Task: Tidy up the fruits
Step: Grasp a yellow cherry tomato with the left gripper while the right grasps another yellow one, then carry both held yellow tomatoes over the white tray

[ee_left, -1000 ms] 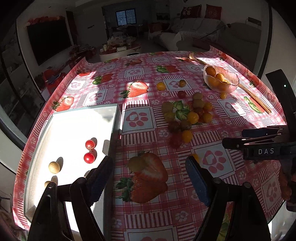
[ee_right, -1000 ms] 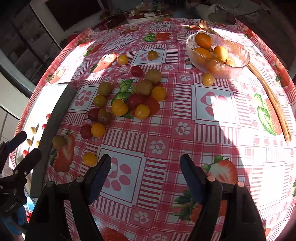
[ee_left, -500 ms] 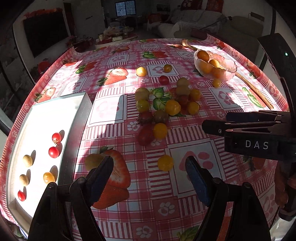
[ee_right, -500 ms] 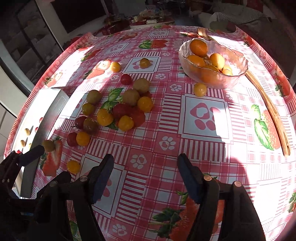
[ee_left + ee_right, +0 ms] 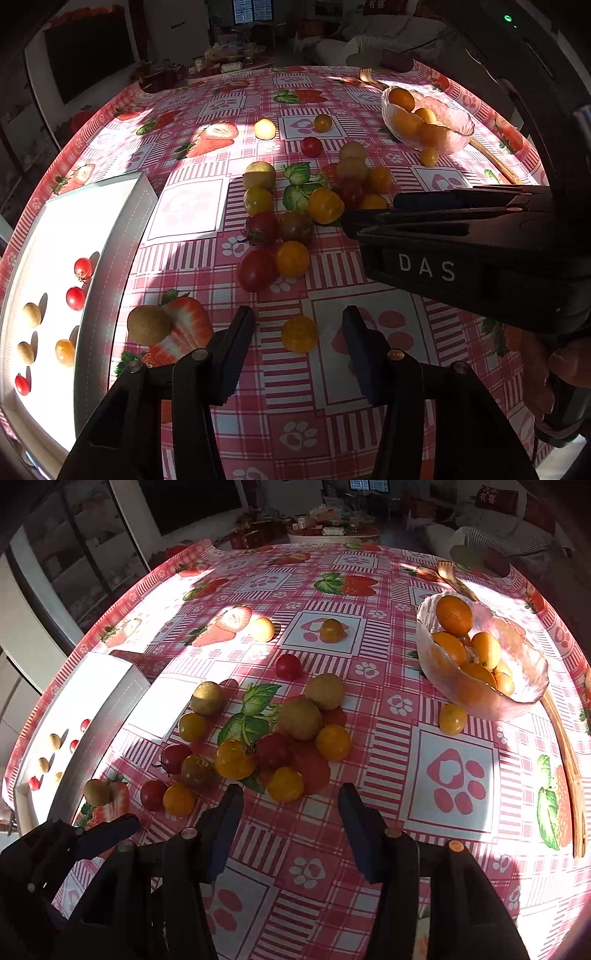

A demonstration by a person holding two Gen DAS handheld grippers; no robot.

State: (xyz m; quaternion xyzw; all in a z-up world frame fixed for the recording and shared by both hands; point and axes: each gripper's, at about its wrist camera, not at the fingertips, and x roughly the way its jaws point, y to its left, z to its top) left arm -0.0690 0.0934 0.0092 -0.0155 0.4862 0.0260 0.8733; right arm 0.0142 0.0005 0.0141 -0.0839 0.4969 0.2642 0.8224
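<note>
A: From the left wrist, what sits between the fingers?

B: The left hand-held gripper (image 5: 298,325) is spread wide and holds nothing; a lone yellow tomato (image 5: 299,333) lies on the table (image 5: 192,206) right in the gap, touching neither finger. The right wrist view hides that tomato behind the left tool at 8 o'clock.

A: And the right one?

B: The right hand-held gripper (image 5: 290,797) is also wide open and empty, with a yellow tomato (image 5: 285,784) at the near edge of the fruit pile (image 5: 266,738) just ahead at 12 o'clock.

A: Where has sorted fruit gone?

B: The white tray (image 5: 107,266) at 9 o'clock in the left view shows six small fruits inside, red and tan. The right view shows only a sliver of it (image 5: 107,701).

A: The bowl?

B: The glass bowl (image 5: 524,672) of orange fruit is clearest from the right wrist, at 2 o'clock, with a wooden spoon (image 5: 569,760) running alongside.
</note>
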